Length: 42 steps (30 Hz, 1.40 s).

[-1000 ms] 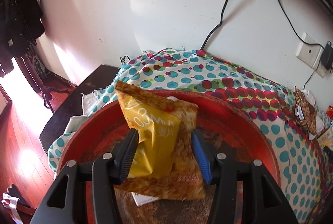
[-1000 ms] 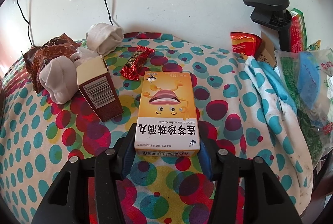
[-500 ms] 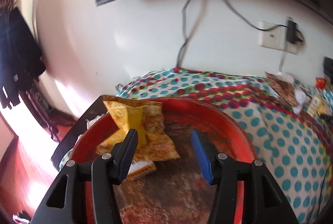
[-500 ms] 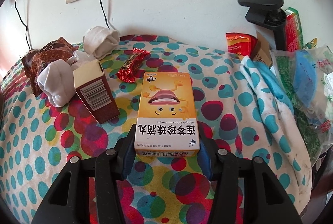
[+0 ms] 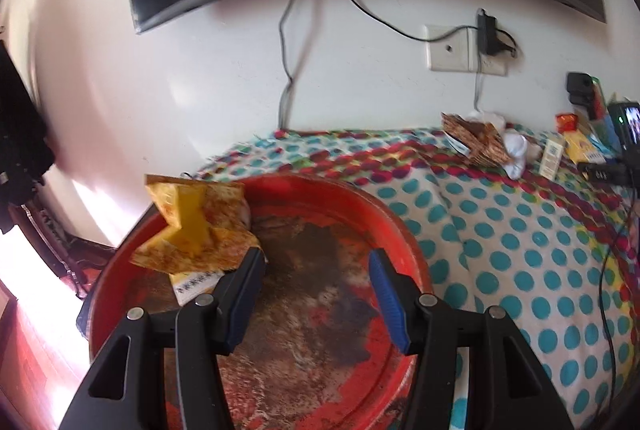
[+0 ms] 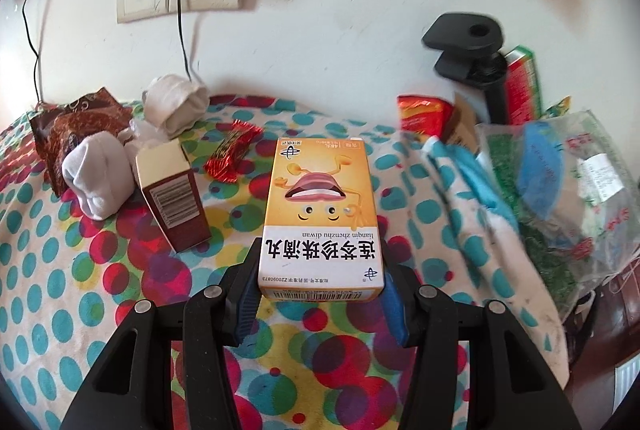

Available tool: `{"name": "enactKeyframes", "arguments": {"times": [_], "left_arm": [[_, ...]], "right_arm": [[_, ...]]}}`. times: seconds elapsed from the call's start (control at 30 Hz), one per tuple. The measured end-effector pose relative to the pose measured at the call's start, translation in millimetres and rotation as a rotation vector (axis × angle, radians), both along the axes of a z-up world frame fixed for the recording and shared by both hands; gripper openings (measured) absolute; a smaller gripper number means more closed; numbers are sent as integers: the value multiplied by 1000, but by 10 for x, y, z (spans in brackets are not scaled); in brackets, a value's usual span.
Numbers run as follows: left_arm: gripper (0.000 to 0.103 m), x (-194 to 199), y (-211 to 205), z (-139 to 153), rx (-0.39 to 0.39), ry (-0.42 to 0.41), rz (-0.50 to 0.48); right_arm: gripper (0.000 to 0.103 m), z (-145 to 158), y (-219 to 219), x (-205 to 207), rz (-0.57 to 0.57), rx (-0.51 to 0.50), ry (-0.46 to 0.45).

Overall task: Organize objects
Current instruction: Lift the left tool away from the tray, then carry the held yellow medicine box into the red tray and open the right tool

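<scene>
The left tool [image 5: 316,272] hangs with its jaws spread and nothing between them over the red basin [image 5: 404,230], which appears to serve as the collecting place: a yellow snack bag [image 5: 192,230] leans against its far-left wall on top of a small white box [image 5: 196,282], both clear of the jaws. The right tool [image 6: 320,270] is pinching the near end of an orange medicine box [image 6: 320,210] by its long sides, the box lying flat and pointing away over the dotted cloth [image 6: 60,290] on the worktop; gripping the narrow sides likely keeps it level for carrying. Whether it rests on the cloth or is just lifted cannot be told. Beside it to the left stand a brown carton [image 6: 172,198], rolled socks [image 6: 96,178] and a red candy [image 6: 230,154], probably waiting their turn for the basin.
</scene>
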<state>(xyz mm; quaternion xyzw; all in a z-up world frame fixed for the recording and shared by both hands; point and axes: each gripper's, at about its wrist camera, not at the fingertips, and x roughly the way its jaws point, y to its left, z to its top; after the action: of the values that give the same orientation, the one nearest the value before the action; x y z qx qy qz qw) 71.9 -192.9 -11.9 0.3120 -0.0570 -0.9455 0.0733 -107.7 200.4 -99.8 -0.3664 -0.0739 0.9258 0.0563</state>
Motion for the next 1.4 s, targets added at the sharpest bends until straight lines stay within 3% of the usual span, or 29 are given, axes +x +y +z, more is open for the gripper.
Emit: {"name": "enactKeyframes", "arguments": {"times": [0.1, 0.23, 0.37, 0.53, 0.7, 0.8, 0.97, 1.23, 1.4], "left_arm": [[56, -15, -57, -27, 14, -17, 31], [56, 26, -176, -4, 59, 10, 38], [56, -9, -294, -62, 87, -13, 72], [56, -6, -431, -51, 116, -8, 105], [56, 22, -672, -34, 191, 2, 165], [56, 53, -800, -11, 227, 19, 192], [56, 93, -965, 18, 273, 37, 227], [56, 169, -1230, 85, 317, 69, 294], [56, 208, -1377, 83, 345, 74, 333]], "right_arm": [[49, 45, -3, 59, -12, 8, 35], [49, 86, -25, 117, -13, -19, 13], [49, 315, -153, 327, 27, -37, 51], [49, 596, -592, 559, 165, -90, 75], [49, 762, -1446, 802, 394, -148, 55], [49, 741, -2062, 937, 542, -180, 6], [49, 612, -2886, 989, 691, -190, -79], [49, 335, -3716, 681, 755, -152, -193], [49, 171, -3945, 478, 747, -112, -245]]}}
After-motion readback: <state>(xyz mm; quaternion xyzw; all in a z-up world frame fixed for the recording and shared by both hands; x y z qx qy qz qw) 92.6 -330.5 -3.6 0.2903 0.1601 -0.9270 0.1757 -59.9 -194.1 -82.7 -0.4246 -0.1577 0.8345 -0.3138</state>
